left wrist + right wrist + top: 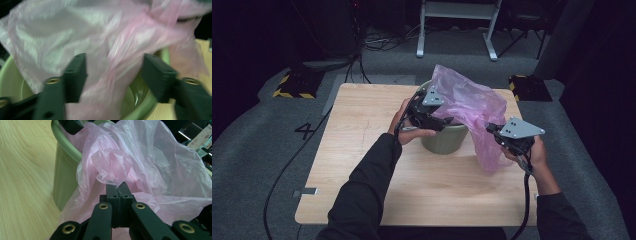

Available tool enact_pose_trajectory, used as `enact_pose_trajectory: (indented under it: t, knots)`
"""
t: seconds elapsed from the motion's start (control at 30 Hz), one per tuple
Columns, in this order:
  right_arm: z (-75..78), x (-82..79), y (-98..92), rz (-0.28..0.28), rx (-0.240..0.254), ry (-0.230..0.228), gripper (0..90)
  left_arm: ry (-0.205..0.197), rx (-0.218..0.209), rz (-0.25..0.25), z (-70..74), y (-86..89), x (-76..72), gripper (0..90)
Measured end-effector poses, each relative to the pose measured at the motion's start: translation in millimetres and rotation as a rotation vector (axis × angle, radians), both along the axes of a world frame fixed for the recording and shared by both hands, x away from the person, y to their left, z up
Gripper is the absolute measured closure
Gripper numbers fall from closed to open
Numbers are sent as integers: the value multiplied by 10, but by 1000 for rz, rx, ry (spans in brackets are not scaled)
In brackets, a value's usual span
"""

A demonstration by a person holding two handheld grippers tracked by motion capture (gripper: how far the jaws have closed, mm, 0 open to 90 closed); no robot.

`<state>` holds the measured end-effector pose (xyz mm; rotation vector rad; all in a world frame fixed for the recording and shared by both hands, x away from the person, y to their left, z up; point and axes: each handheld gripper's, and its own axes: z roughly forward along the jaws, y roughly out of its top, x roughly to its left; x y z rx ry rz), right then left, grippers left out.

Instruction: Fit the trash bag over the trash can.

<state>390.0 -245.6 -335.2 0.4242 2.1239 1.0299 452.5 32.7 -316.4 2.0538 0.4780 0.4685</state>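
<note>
- A thin, crinkled pink plastic bag [469,107] sits partly inside a round pale-green plastic bin [444,139]; its upper part billows above the rim and one side hangs down the outside of the bin toward the person's right.
- The bin stands upright on the light wooden bench [362,150], at the middle of its far half.
- The left claw [443,121] is at the near rim of the bin, held by the person's left hand [404,125], with its grey three-cornered plate on top.
- In the left gripper view the left claw [113,75] has its two black jaws standing apart, with a fold of the pink bag [100,50] running between them; the picture is blurred, and the pads do not appear to press on the film. The green bin rim [142,108] curves below the jaws.
- The right claw [490,129] is off the bin's right side, just beside the hanging part of the bag, held by the right hand [534,152].
- In the right gripper view the right claw [119,185] has its jaws closed tight together, pinching a bunched fold of the pink bag [113,165] between the tips. The film spreads out above and to both sides of that pinch.
- In that same view the green bin wall [66,175] stands to the left, with the bag draped over its rim and the wooden bench surface [22,182] beyond it.
- Both dark sleeves come in from the bottom of the high view, and a cable trails from each claw.
</note>
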Motion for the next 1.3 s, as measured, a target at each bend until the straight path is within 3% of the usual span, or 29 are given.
enact_pose_trajectory:
  t: [0.03,0.1,0.13,0.17,0.2,0.23,0.27,0.3,0.33,0.4,0.43,0.6,0.8,1.03,1.07,1.1,1.13,1.17,1.2,1.27,1.3]
  knots:
    - [14,-6,22,19,-6,-2,900,-6,-19,-1,44,-44,-9,256]
    - [18,-8,33,26,-9,-1,900,-3,-40,-7,90,-103,-1,238]
    - [25,-17,45,33,-9,-3,900,19,-42,-26,100,-145,15,234]
    - [38,-34,61,47,-1,0,900,28,-38,-31,95,-174,21,238]
    - [60,-64,82,53,-3,-11,900,42,3,-38,64,-249,28,254]
    - [71,-75,90,57,2,-17,900,42,3,-38,64,-249,28,281]
    - [81,-85,94,64,7,-23,900,51,45,-37,19,-311,26,326]
    - [81,-85,94,64,7,-23,900,51,45,-37,19,-311,26,386]
    - [98,-98,96,71,13,-35,900,44,96,-48,-12,-335,25,496]
    - [104,-103,94,71,20,-39,900,39,118,-46,-24,-339,24,548]
    - [122,-116,85,70,26,-53,900,42,129,-62,-35,-339,14,714]
    - [167,-110,50,52,47,-69,900,4,175,-73,-53,-332,-21,896]
    - [220,-48,13,-2,100,-107,898,15,183,-83,-77,-253,0,898]
    - [269,132,77,-77,80,-123,898,26,193,-102,-108,-267,10,897]
    - [267,227,118,-69,75,-87,898,16,189,-77,-108,-274,13,781]
    - [263,251,135,-63,71,-72,897,11,182,-57,-105,-271,19,739]
    - [256,281,162,-59,49,-59,897,15,142,-56,-93,-241,29,673]
    - [256,281,162,-59,49,-59,897,15,142,-56,-93,-241,29,584]
    - [234,312,212,-56,7,-51,896,4,96,-12,-55,-208,37,461]
    - [224,323,232,-48,-6,-42,895,-22,62,50,-18,-160,56,401]
    - [224,323,232,-48,-6,-42,895,-22,62,50,-18,-160,56,359]
